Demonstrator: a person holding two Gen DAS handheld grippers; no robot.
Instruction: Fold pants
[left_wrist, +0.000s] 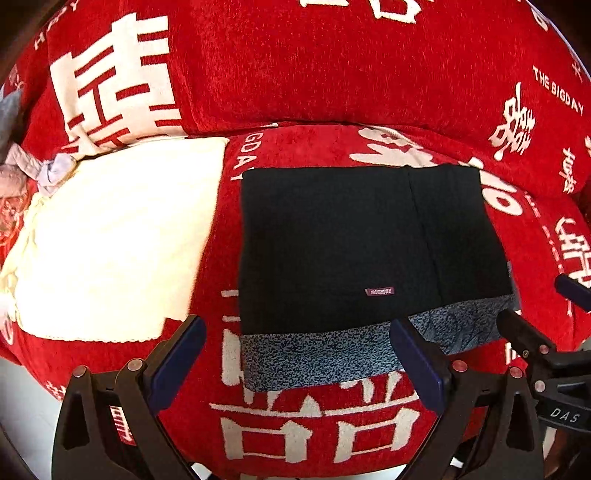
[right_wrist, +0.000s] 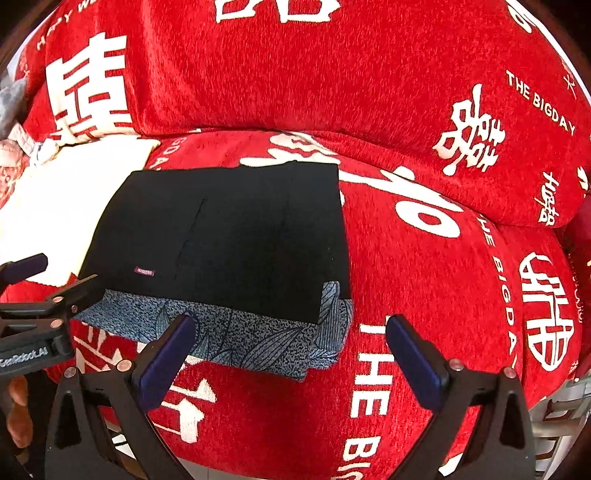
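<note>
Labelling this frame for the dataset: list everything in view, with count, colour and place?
pants: one, black, folded into a rectangle, flat on the seat cushion, small purple label near the front edge
lining: one blue-grey speckled strip, showing along the pants' front edge
sofa cover: one, red with white characters and "THE BIGDAY", over seat and backrest
cream cloth: one, folded, on the seat to the left of the pants
crumpled fabric: small pinkish-grey heap, far left edge, kind unclear
left claw: black with dark blue pads, open, empty, above the pants' front edge
right claw: same colours, open, empty
hand: partly seen, lower left of right wrist view
</note>
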